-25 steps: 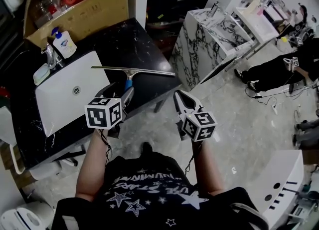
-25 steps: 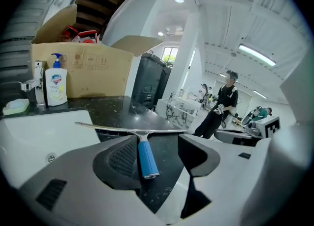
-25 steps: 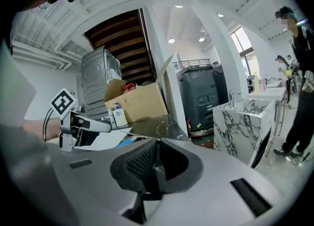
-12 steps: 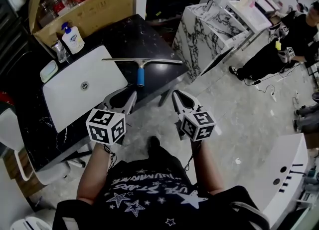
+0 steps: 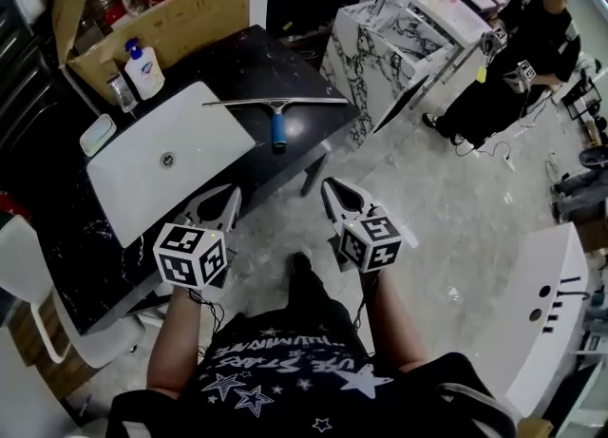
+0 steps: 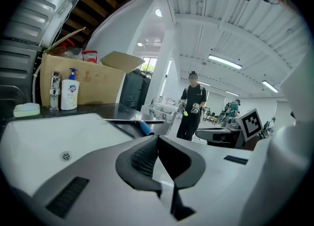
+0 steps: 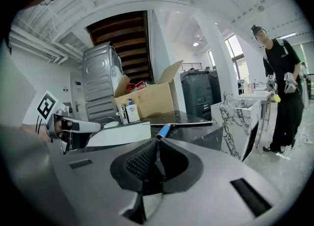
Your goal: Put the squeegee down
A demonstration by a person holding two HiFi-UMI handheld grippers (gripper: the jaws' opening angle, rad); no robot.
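The person wears a black T-shirt (image 5: 285,370) with white stars and lettering. The left tongs (image 5: 230,193) and right tongs (image 5: 327,184) are pale grey, with black ribbed pads (image 6: 142,159), black-and-white marker cubes (image 5: 188,254) and thin dangling cables (image 5: 203,311).

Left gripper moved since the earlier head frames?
Yes. The left gripper has drawn back from the squeegee on the black counter, toward the person; its jaws have just closed, empty.

No text is legible: shirt (image 5: 275,355) print and soap bottle (image 5: 144,70) label are blurred.
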